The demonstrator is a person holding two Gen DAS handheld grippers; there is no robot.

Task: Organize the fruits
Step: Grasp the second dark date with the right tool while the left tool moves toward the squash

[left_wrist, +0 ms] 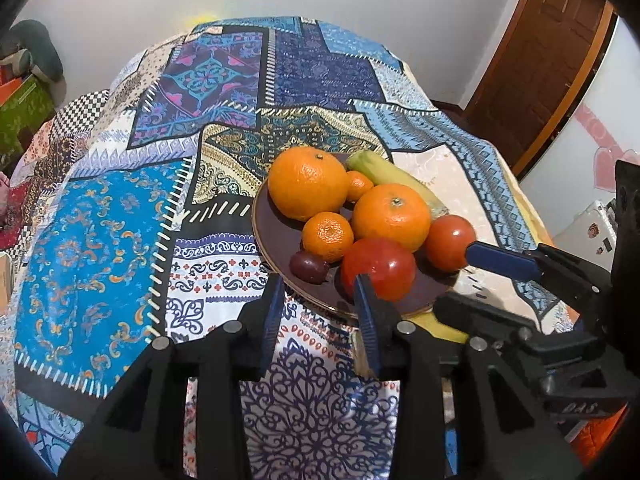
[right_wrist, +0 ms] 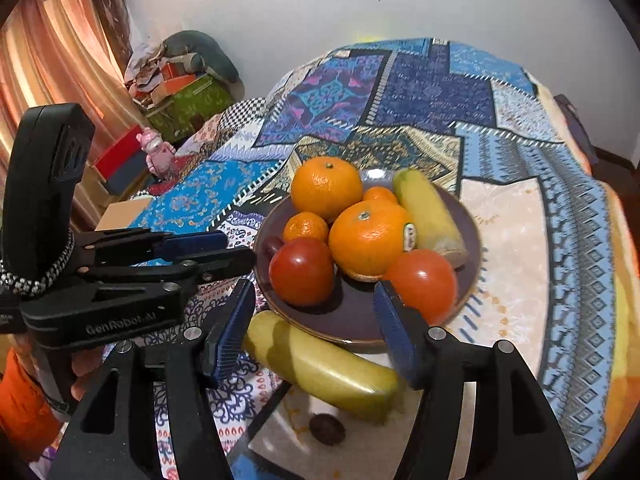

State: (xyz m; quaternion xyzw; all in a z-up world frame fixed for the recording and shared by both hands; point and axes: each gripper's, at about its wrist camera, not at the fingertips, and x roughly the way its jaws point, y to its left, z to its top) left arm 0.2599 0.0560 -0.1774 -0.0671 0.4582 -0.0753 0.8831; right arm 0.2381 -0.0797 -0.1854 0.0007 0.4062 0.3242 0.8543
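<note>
Both claws stood released over the patchwork cloth (left_wrist: 120,220), nothing between their pads. The left gripper (left_wrist: 320,312) hung at the near rim of the purple plate (right_wrist: 360,320) piled with oranges, tomatoes and a banana; the right gripper (right_wrist: 312,320) straddled a second banana (right_wrist: 320,368) lying just off the plate.

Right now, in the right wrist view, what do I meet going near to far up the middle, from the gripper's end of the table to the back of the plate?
Dark small fruit → banana off the plate → plate rim → big orange with sticker → far orange.
</note>
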